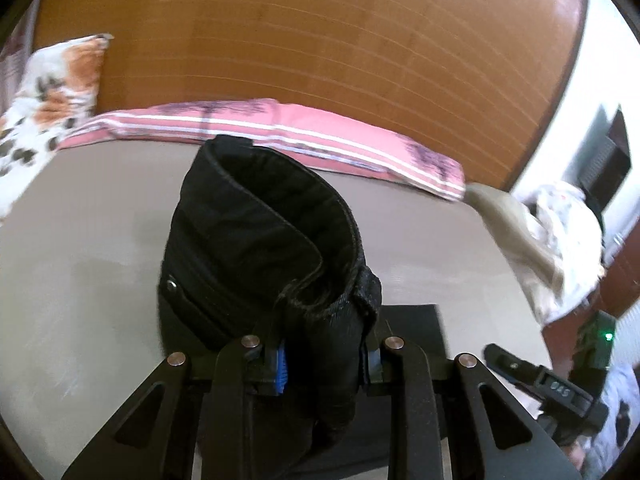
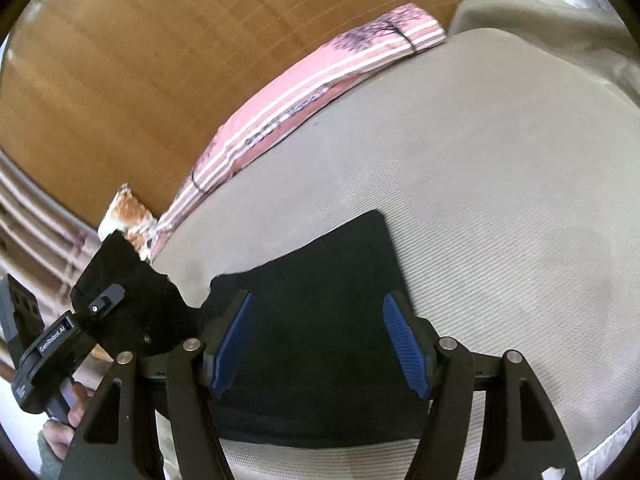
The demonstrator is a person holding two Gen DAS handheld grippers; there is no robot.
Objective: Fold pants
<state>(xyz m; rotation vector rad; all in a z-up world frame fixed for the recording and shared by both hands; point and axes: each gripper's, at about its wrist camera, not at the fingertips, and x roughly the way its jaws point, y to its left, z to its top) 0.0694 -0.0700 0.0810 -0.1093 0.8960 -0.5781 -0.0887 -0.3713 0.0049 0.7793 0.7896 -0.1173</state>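
The left claw is gripping the black pants at the waistband end; its blue pads are pressing the thick fold of denim from both sides. The waistband is standing up in front of the left wrist camera, curled open, with a metal rivet showing on its left side. The rest of the pants is lying flat on the bed, which is covered with a beige sheet.

The right claw is spread wide and is holding nothing — its two blue pads are standing well apart above the flat black part of the pants. I cannot tell if the tips are touching the cloth. In the right wrist view the lifted end of the pants is appearing at the left, together with the left claw and the person's fingers on its handle.

At the far side of the bed a pink striped pillow is lying along the wooden headboard, and a flowered pillow is leaning at the far left. At the right edge of the bed a beige cloth is hanging, near the other claw seen in the left wrist view.
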